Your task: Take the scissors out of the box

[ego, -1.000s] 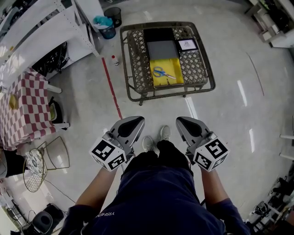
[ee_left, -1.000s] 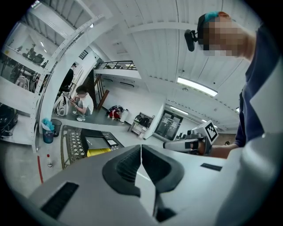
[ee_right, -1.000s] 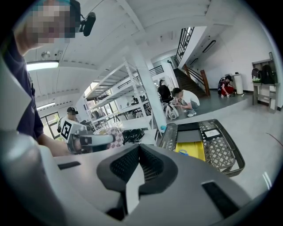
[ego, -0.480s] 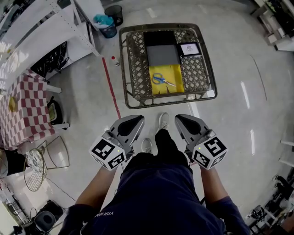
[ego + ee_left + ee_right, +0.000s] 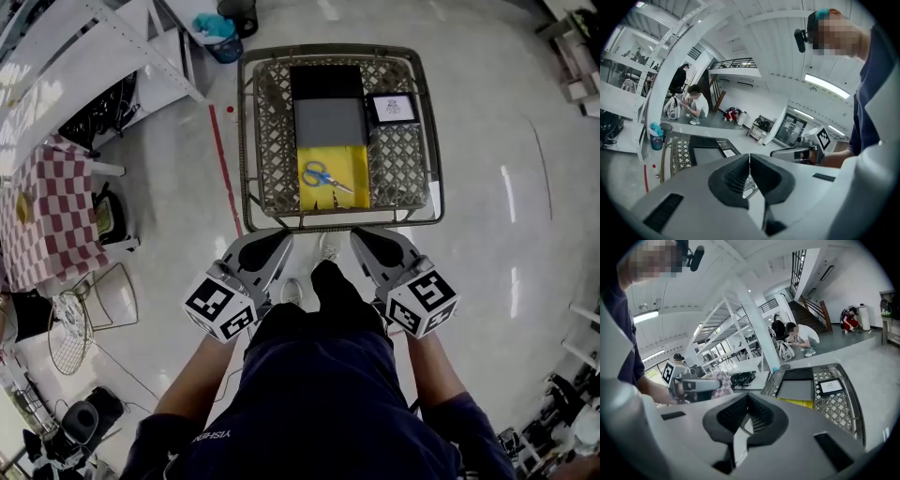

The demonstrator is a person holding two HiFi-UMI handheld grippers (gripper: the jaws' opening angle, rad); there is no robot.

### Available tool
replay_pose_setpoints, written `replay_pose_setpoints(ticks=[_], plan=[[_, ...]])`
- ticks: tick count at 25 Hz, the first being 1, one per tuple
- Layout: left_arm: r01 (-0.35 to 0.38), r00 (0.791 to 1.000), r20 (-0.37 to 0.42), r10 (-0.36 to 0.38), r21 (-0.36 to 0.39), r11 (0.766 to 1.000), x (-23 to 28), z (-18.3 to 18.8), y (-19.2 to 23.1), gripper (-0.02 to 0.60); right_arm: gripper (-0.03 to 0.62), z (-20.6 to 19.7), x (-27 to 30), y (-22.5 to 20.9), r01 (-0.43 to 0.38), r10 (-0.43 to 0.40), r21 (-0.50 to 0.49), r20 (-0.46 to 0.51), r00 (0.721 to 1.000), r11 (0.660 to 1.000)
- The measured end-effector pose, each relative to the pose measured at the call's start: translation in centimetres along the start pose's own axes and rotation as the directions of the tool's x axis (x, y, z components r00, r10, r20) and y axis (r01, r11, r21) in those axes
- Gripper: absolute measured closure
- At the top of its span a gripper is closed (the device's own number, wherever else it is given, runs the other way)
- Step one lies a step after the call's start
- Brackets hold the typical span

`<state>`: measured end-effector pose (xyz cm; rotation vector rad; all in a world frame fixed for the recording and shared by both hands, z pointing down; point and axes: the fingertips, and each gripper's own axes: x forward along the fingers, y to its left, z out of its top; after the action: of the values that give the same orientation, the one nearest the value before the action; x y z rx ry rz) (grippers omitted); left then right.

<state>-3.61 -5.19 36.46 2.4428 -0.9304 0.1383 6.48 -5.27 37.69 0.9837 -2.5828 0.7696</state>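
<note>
— Blue-handled scissors [image 5: 327,176]: located?
— Noted lying untouched in yellow box [image 5: 357,157] on wicker rack [image 5: 267,141].
— Grippers?
— Found left gripper [image 5: 279,242] and right gripper [image 5: 362,238] pressed together, empty, near rack edge. Logged as outstanding: reach, grasp, lift-out.

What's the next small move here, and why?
Probably carry the right gripper forward over the near rim of the basket toward the scissors, opening its jaws on the way. The scissors lie untouched in the yellow box, ahead of that gripper, whose jaws are shut and empty.
</note>
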Motion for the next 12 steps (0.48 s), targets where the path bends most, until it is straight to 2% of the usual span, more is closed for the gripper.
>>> replay_pose_setpoints(ticks=[5,12], plan=[[-0.046,0.999,-0.024,0.046,-0.013,0.999,3.4,0.3,1.7,0.555,0.576,0.5,1.4,-4.0,-0.034,0.035,0.015,-0.036,0.999,0.999],[-0.092,0.995,-0.041,0.091,-0.033,0.995,5.8,0.3,3.2,0.555,0.574,-0.1,3.5,-7.4,-0.065,0.065,0.009,-0.089,0.994,0.998]])
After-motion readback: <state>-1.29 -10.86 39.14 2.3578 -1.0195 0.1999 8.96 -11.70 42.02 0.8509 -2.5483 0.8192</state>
